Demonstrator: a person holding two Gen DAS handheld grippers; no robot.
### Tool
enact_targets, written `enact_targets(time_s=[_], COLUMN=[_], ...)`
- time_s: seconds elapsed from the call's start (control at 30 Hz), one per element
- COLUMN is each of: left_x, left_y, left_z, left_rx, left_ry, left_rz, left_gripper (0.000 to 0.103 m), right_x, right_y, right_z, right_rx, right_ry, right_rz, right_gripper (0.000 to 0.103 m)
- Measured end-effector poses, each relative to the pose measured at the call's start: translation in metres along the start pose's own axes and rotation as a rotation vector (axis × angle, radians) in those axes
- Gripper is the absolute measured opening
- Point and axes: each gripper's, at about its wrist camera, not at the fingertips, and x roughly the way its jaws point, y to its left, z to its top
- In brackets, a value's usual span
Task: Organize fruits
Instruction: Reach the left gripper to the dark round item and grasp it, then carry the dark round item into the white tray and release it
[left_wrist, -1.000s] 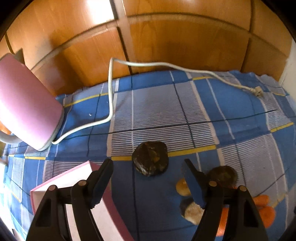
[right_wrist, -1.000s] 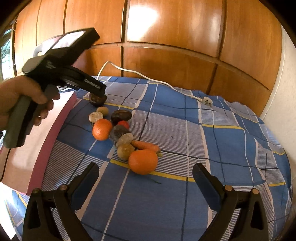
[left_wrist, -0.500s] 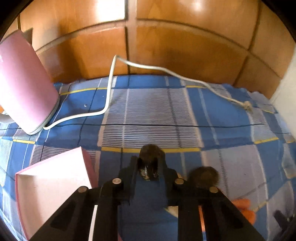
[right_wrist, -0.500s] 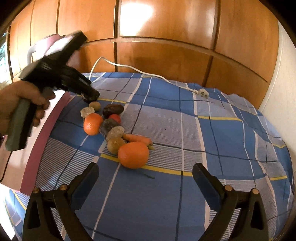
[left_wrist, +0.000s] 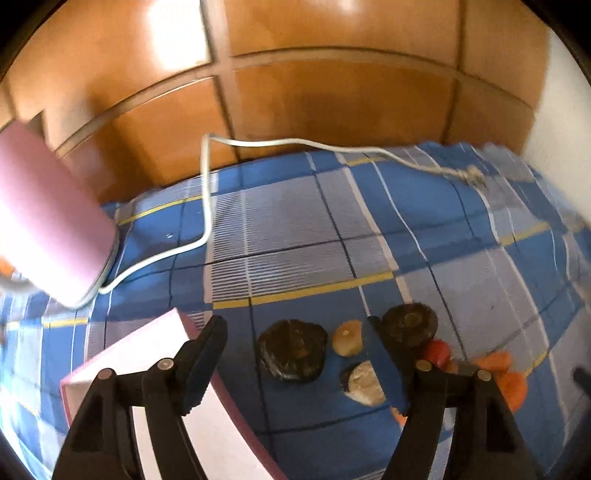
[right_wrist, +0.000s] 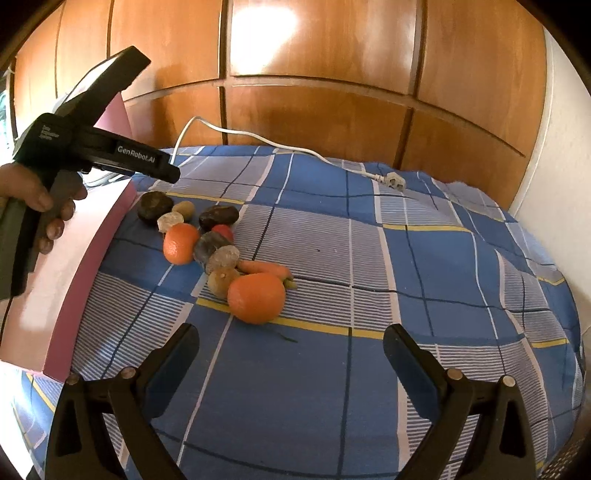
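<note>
A row of fruit lies on the blue checked bedspread (right_wrist: 369, 258). It holds two oranges (right_wrist: 256, 297) (right_wrist: 180, 243), a carrot (right_wrist: 264, 267), several brown and tan pieces, and a small red one (right_wrist: 223, 232). At its far end sits a dark, wrinkled fruit (left_wrist: 291, 349) (right_wrist: 154, 205). My left gripper (left_wrist: 295, 332) (right_wrist: 168, 171) hangs just above it. The jaws are opening, with the fruit between the fingers but untouched by the pads. My right gripper (right_wrist: 290, 334) stands open and empty on the near side of the bigger orange.
A white box with a pink rim (right_wrist: 74, 266) (left_wrist: 147, 354) lies left of the fruit. A pink appliance (left_wrist: 44, 229) stands behind it. Its white cable (left_wrist: 207, 206) runs across the bed to a plug (right_wrist: 393, 181). Wooden wardrobe doors (right_wrist: 314, 92) close off the back. A hand (right_wrist: 33, 199) holds the left gripper.
Half a second ago the left jaws were closed around the dark fruit. Now they stand apart again and the fruit lies on the bedspread. The right gripper has stayed open.
</note>
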Motion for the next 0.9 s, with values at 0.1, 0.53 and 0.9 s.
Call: enact_targets(time_s=[0.1,0.53,0.9], left_x=[0.007,0.040,0.019], left_y=[-0.004,0.004,0.006], left_z=[-0.003,-0.006,-0.016], left_rx=[0.099,0.267,0.155], left_ry=[0.041,0.194,0.101], left_rz=[-0.007,-0.083,-0.114], left_gripper=[0.076,0.058,0.048], right_x=[0.001,0.011,0.013], right_y=[0.000,0.002,0.003], right_z=[-0.001,-0.001,0.000], right_rx=[0.001,-0.009,-0.015], right_ry=[0.003,0.026,0.031], right_rz=[0.002,0.045,0.047], right_gripper=[0.102,0.101,0.101])
